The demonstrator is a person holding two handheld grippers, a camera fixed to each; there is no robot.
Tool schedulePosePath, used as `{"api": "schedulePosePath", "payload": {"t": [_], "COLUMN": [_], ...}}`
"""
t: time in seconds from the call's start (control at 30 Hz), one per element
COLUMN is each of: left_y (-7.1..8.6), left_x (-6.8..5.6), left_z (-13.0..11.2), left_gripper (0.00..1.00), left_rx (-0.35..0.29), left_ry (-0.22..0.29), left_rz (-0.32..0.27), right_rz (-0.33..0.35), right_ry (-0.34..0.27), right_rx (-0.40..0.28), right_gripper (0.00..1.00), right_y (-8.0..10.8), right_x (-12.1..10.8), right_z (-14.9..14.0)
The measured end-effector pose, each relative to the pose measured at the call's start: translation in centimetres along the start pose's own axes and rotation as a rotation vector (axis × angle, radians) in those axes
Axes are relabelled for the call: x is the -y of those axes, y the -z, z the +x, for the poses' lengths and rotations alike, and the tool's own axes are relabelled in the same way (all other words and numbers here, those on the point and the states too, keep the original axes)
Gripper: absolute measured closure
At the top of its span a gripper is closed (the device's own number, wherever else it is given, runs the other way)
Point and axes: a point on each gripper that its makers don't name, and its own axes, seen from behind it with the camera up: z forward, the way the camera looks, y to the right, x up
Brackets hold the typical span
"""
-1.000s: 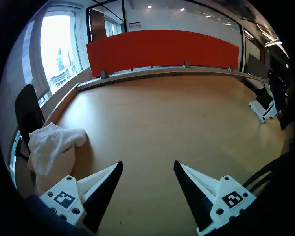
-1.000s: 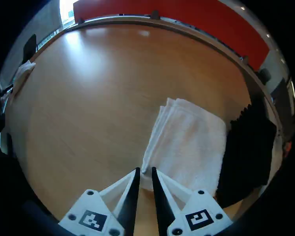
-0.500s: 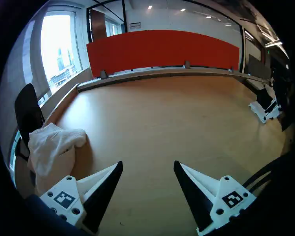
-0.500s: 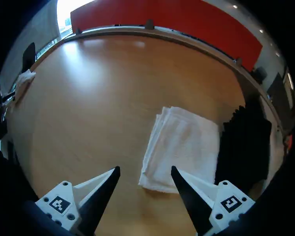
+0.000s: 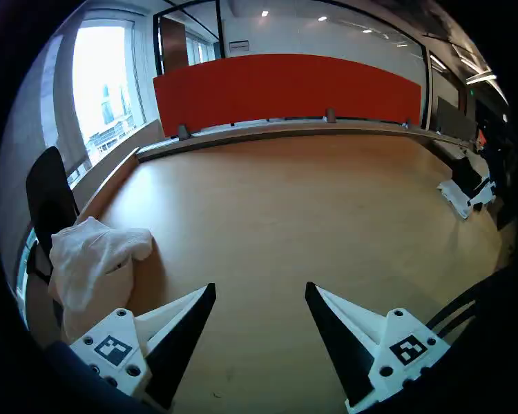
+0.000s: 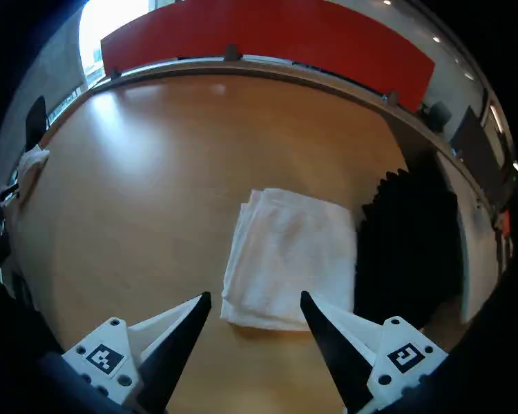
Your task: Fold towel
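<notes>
White terry towel (image 6: 290, 259), layered rectangle on smooth wood tabletop (image 6: 155, 172); right gripper (image 6: 254, 295) and left gripper (image 5: 260, 285), jaws both spread.

My right gripper (image 6: 254, 298) is spread wide and holds nothing. The folded white towel (image 6: 286, 255) lies flat on the wooden table (image 6: 141, 193) just ahead of my fingertips, with a black cloth (image 6: 407, 241) just beside it.

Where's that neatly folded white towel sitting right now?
In the right gripper view, the folded towel lies flat on the wooden table, just ahead of the open right gripper, with a black ribbed object beside it on the right.
</notes>
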Motion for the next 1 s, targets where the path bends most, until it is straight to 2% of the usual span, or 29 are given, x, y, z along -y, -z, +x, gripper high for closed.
{"api": "schedulePosePath", "payload": {"t": [0.5, 1.0], "left_y": [0.1, 0.0], "left_x": [0.1, 0.1], "left_z": [0.0, 0.6], "left_gripper": [0.04, 0.04], "left_rx": [-0.002, -0.011], "left_ry": [-0.002, 0.0], "left_rz": [-0.001, -0.003], "right_rz": [-0.036, -0.104], "right_ry": [-0.068, -0.22], "right_rx": [-0.015, -0.136], "right_gripper": [0.0, 0.0], "right_y": [0.4, 1.3], "right_x": [-1.0, -1.9], "right_z": [-0.1, 1.3]}}
